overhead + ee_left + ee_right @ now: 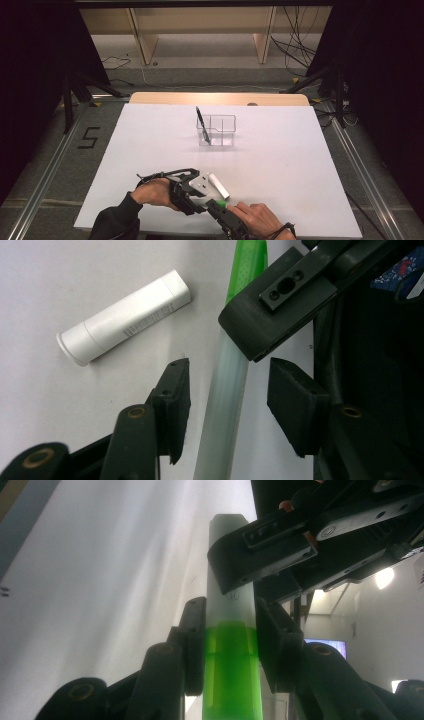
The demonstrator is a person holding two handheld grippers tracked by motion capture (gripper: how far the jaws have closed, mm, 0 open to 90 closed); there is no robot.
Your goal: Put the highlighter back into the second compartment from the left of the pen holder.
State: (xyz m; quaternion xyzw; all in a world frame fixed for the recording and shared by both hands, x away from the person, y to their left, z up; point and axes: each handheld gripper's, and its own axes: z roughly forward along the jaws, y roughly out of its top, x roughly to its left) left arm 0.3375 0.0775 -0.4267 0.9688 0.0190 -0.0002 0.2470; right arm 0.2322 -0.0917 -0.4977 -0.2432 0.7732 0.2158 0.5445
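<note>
The green pen hung low over the table's near edge, clamped in the right gripper. Its frosted cap sat between the half-open jaws of the left gripper, untouched. Best to close squarely on the cap and pull straight along the pen, clear of the white tube.

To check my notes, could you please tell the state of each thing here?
Green marker: capped, gripped by the right gripper.
Frosted cap: on the marker, between the left gripper's open fingers.
White tube: lying flat on the table.
Black pen: standing tilted in the clear organizer.
</note>
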